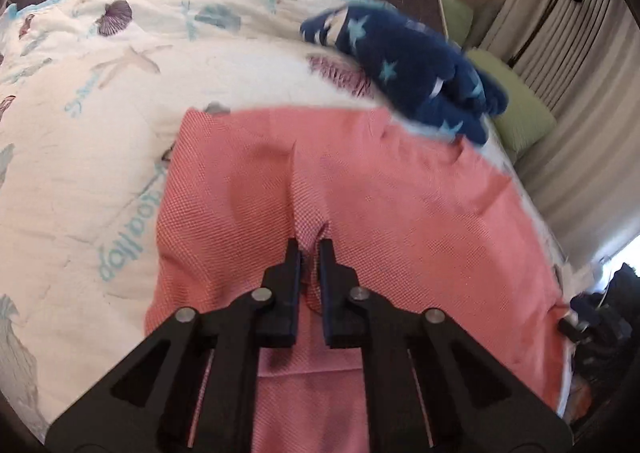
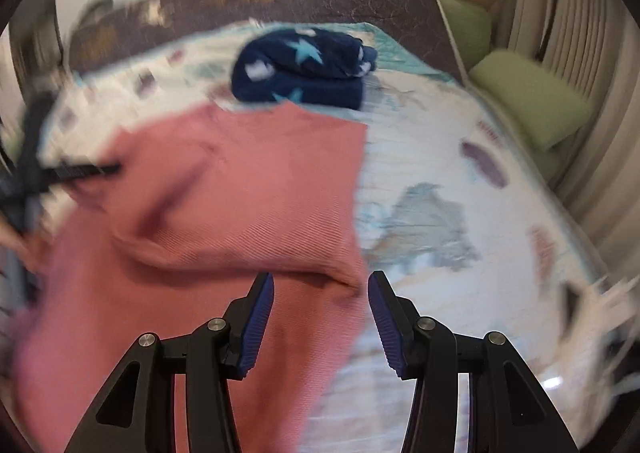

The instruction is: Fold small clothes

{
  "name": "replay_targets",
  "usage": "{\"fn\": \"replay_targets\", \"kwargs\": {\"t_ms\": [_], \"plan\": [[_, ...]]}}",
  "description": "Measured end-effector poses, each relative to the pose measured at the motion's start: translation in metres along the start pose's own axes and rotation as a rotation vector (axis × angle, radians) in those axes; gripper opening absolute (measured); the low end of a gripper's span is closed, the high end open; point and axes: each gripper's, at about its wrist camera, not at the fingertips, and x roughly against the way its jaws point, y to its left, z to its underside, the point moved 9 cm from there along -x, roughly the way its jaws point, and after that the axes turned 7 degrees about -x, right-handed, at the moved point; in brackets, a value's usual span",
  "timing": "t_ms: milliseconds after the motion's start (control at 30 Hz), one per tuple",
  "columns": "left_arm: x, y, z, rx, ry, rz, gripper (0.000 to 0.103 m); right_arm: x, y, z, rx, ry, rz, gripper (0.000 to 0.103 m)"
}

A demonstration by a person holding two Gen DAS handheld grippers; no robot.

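I am pinching a ridge of the pink cloth (image 1: 360, 189) in my left gripper (image 1: 310, 253), jaws nearly together. My right gripper (image 2: 321, 285) is hanging spread over the cloth's edge, holding nothing. The star-print bundle (image 1: 416, 65) is lying beyond both, on the quilt (image 1: 80, 173).

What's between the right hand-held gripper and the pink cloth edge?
Nothing visible. The right hand-held gripper is open over the pink cloth's right edge; the navy star-print garment lies farther back on the bedspread.
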Motion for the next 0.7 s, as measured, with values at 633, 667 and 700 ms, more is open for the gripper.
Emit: {"fn": "replay_targets", "kwargs": {"t_ms": [633,667,700], "plan": [[0.075,0.001,0.002,0.056,-0.147,0.080,0.008,-0.033,-0.076,0.021,-0.658,0.083,-0.271,0.015],[0.074,0.001,0.005,0.059,-0.142,0.085,0.008,-0.033,-0.080,0.024,-0.709,0.094,-0.320,0.015],[0.073,0.001,0.009,0.054,-0.136,0.087,0.008,-0.031,-0.081,0.026,-0.715,0.109,-0.338,0.015]]}}
